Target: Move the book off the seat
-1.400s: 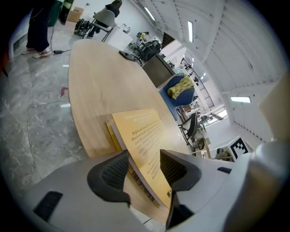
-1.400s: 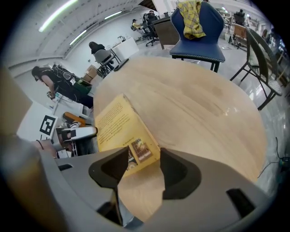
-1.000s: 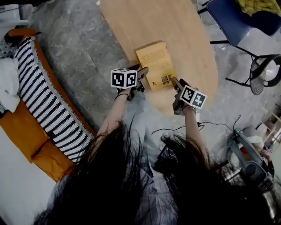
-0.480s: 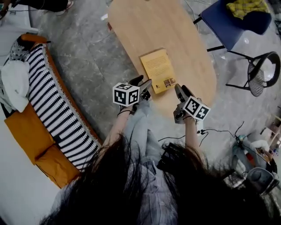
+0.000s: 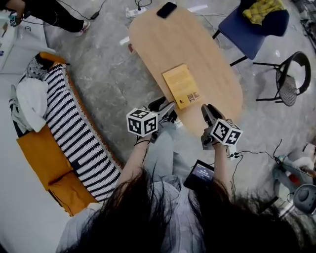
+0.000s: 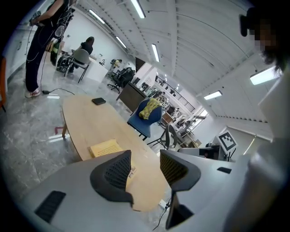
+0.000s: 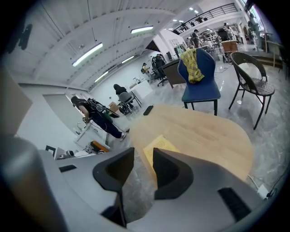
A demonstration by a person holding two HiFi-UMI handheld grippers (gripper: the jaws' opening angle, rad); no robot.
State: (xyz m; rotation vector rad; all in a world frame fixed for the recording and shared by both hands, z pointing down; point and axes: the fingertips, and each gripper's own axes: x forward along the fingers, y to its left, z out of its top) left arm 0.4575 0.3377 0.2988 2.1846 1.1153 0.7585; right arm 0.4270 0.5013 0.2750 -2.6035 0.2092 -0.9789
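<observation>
Evidently the yellow book [image 5: 181, 92] lies flat on the oval wooden table [image 5: 207, 49], well off the seat, so retreat is best made without brushing it. It is at 1 o'clock from the left gripper [image 5: 165, 105], whose jaws are apart and empty, and at 10 o'clock from the right gripper [image 5: 206, 108], whose empty jaws are closing

Looking down on a grey marbled floor [image 5: 106, 74]. Taking in an oval wooden table [image 5: 197, 44] at the centre, a blue chair [image 5: 247, 34] past its far right edge carrying a yellow checked cloth [image 5: 264, 9], and a black wire-mesh chair [image 5: 291, 74] near it. Finding an orange sofa [image 5: 42, 153] along the left, draped with a black-and-white striped throw [image 5: 74, 133]. Glimpsing, through the gripper views, a white ceiling [image 6: 190, 41] with long strip lights [image 6: 156, 52] glowing, and desks with office chairs [image 6: 122, 79] receding far behind.
</observation>
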